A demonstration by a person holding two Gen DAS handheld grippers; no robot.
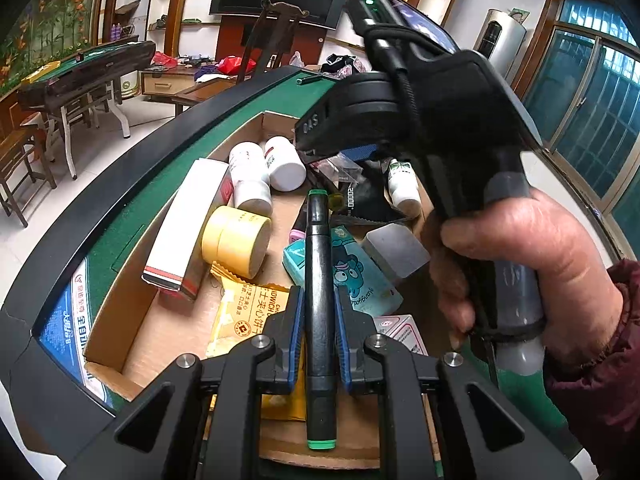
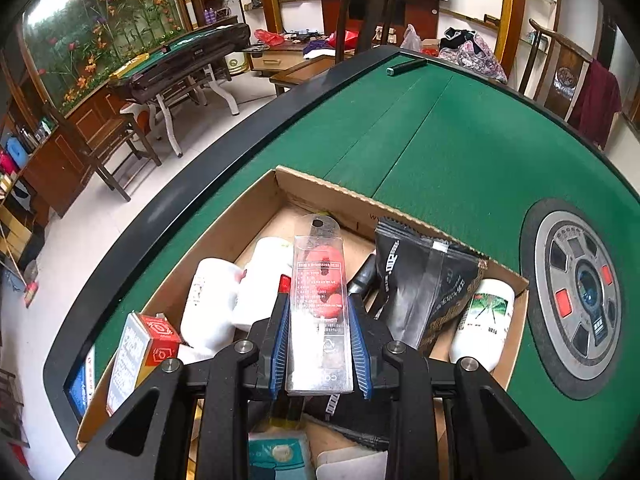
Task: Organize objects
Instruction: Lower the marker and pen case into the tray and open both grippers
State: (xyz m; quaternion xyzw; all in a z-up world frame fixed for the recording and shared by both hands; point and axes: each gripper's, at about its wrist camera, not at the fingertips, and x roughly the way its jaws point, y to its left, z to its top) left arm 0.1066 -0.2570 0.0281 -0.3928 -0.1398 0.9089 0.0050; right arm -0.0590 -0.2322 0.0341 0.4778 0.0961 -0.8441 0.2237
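Observation:
My left gripper [image 1: 319, 300] is shut on a black marker with green ends [image 1: 319, 280], held above an open cardboard box [image 1: 120, 320] full of small items. My right gripper [image 2: 319, 312] is shut on a clear plastic blister pack with red pieces inside [image 2: 319, 280], held over the far end of the same box [image 2: 320, 192]. The right gripper's body and the hand holding it [image 1: 520, 272] show in the left wrist view, above the box's right side.
The box holds white bottles [image 1: 284, 162], a yellow tape roll [image 1: 236, 240], a white-red carton [image 1: 188, 228], a teal packet [image 1: 352, 276], a yellow snack packet [image 1: 240, 316], a black pouch [image 2: 424, 288]. The green table [image 2: 460, 140] has a round centre hub [image 2: 580, 292] and a marker [image 2: 406, 66] at its far edge.

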